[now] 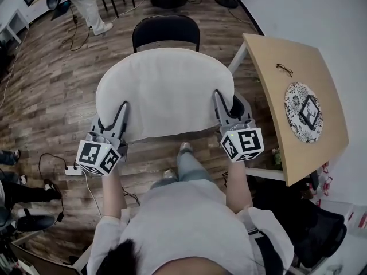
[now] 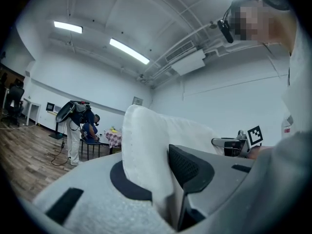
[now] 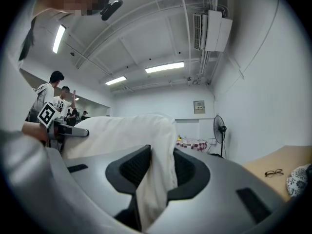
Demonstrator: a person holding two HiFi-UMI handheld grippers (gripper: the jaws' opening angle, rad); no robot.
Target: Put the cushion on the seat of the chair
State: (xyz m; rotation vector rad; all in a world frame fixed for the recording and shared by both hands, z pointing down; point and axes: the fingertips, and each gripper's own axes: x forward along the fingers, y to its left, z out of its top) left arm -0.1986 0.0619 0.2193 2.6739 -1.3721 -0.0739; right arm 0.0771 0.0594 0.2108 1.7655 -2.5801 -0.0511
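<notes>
Below the head camera, the seat was wholly hidden under the white, rounded fabric cushion (image 1: 163, 90). Only the curved back of the black chair (image 1: 166, 32) showed past the cushion's far edge. Whether the cushion touched the seat could not be told.

The cushion lay spread flat between the two grippers, over the chair. The left gripper (image 1: 122, 109) had the cushion's left edge and the right gripper (image 1: 219, 99) its right edge. In each gripper view the jaws stood partly closed, with a fold of white fabric squeezed between the dark ribbed pads (image 3: 132, 165).

Just to the right of the chair stood a light wooden desk (image 1: 269, 50). It carried dark-framed glasses (image 1: 284, 69) and a round patterned mat (image 1: 304, 112). Cables trailed across the wood-plank floor (image 1: 51, 90), and a standing person (image 1: 89, 7), cut off by the frame's top, was well beyond the chair.
</notes>
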